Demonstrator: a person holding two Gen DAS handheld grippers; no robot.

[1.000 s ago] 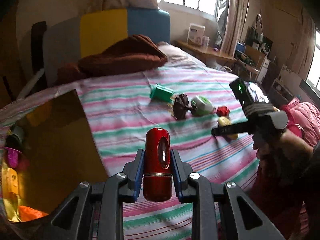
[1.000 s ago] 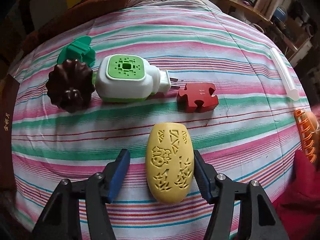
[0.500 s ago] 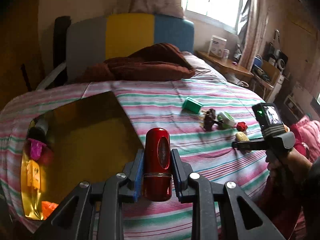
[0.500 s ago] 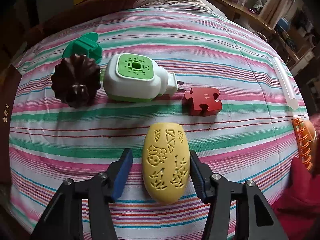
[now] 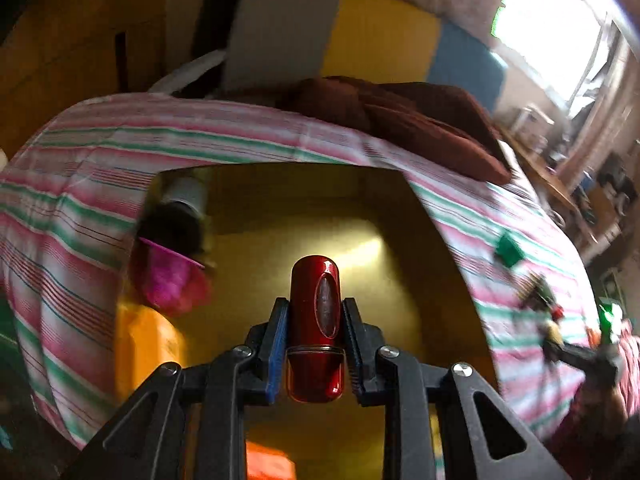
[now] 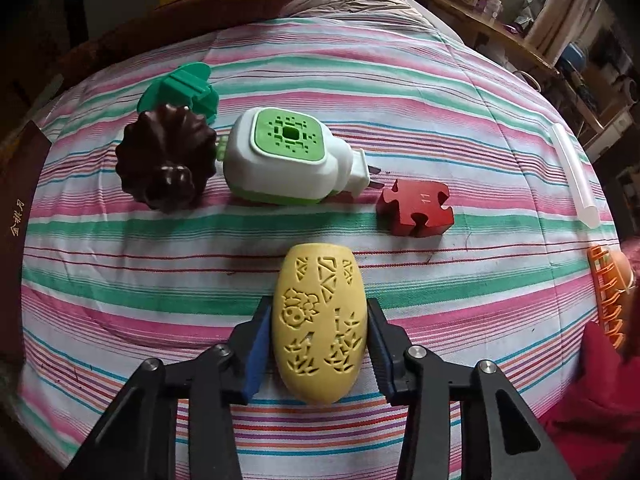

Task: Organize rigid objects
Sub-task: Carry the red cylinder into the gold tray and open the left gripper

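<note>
We've got the left gripper point(image 5: 316, 344) w/ jaws clamped on a red capsule-shaped object point(image 5: 316, 328), upright between the blue pads, held over the open gold box point(image 5: 400, 216) on the striped bed point(image 6: 360, 64). In the box's left side: a magenta cup point(image 5: 168, 284), sth dark behind it, a yellow-orange item point(image 5: 140, 344) nearer us; view's blurred, so we can't tell more.

Right gripper point(image 6: 318, 332): jaws narrow, pads pressing both sides of the yellow carved oval point(image 6: 320, 324), which lies on the bed. Beyond it, far L to R: dark brown fluted mould point(image 6: 166, 160), touching-close to a white/green plug-in device point(image 6: 288, 156), then a red puzzle piece point(image 6: 418, 208) just beside the plug. Green clip point(image 6: 180, 88) sits behind the mould. Clear tube point(image 6: 574, 176) far right, orange comb-like thing point(image 6: 608, 296) at right edge.
</note>
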